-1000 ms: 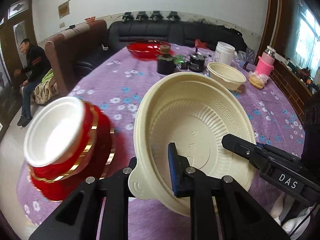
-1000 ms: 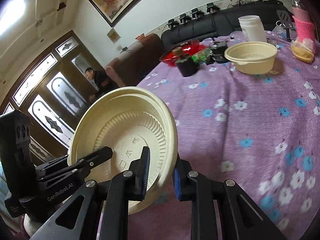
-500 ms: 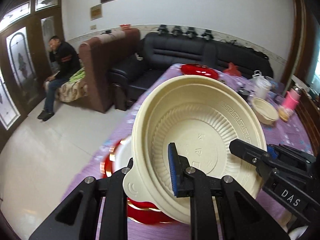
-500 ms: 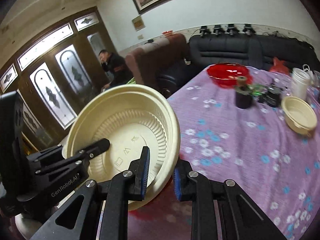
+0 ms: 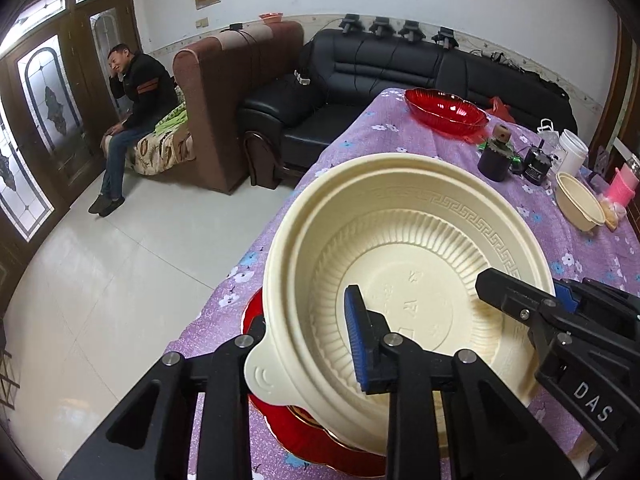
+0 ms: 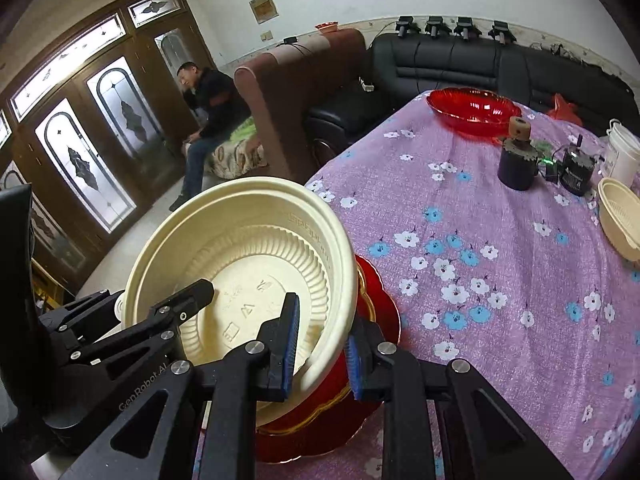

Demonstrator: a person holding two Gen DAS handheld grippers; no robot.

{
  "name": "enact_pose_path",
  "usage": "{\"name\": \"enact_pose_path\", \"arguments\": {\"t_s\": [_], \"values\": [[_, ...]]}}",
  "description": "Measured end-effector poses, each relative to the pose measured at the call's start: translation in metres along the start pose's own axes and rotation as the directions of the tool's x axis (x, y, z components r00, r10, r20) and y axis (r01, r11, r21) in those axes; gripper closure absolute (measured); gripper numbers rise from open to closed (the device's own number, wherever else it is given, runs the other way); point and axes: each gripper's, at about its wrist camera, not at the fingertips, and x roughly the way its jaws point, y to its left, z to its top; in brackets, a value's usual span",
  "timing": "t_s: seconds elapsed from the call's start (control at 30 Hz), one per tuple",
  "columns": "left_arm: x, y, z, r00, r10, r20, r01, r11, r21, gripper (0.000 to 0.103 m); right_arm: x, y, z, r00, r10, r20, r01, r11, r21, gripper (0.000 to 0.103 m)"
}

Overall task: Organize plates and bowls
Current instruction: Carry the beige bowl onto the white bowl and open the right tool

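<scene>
The left tongs (image 5: pixel 316 340) straddle the near rim of the cream bowl (image 5: pixel 408 276); their jaws have just been opening, the blue-padded inner finger (image 5: pixel 356 344) stands inside the bowl, and the outer finger is hidden behind the wall, so I cannot tell whether they pinch it. The right tongs (image 6: pixel 320 344) straddle the opposite rim, 1 blue pad inside and 1 outside the wall; the inner pad lies against it, while a thin gap seems to show at the outer pad, so their grip too I cannot tell. The bowl sits tilted on top of the red dishes with gold trim (image 6: pixel 360 360), near the surface's edge. In the left wrist view those red dishes show just below the bowl's tab handle.

The surface (image 6: pixel 500 280) wears a purple cloth with white and blue flowers. Farther along it stand a red glass dish (image 6: pixel 474 114), a dark cup (image 6: pixel 516 168), a white tub (image 6: pixel 622 152) and a second cream bowl (image 6: pixel 620 216). Beyond are a black sofa (image 5: pixel 400 68), a brown armchair (image 5: pixel 236 100) and a seated person (image 5: pixel 132 120) by the doors.
</scene>
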Motion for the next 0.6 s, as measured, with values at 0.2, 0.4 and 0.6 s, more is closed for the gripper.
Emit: {"name": "enact_pose_path", "arguments": {"t_s": [0.2, 0.4, 0.6], "values": [[-0.001, 0.019, -0.005, 0.996, 0.086, 0.017, -0.085, 0.995, -0.055, 0.043, 0.003, 0.012, -0.003, 0.999, -0.046, 0.022, 0.048, 0.997, -0.060, 0.080], [-0.005, 0.048, -0.015, 0.999, 0.036, -0.001, -0.036, 0.988, -0.151, 0.043, 0.005, 0.014, -0.007, 0.997, -0.050, 0.061, 0.055, 0.994, -0.092, 0.080], [-0.028, 0.055, -0.030, 0.998, -0.014, 0.063, 0.027, 0.978, -0.208, 0.041, -0.008, 0.016, -0.008, 0.981, -0.078, 0.176, 0.096, 0.990, -0.100, 0.033]]}}
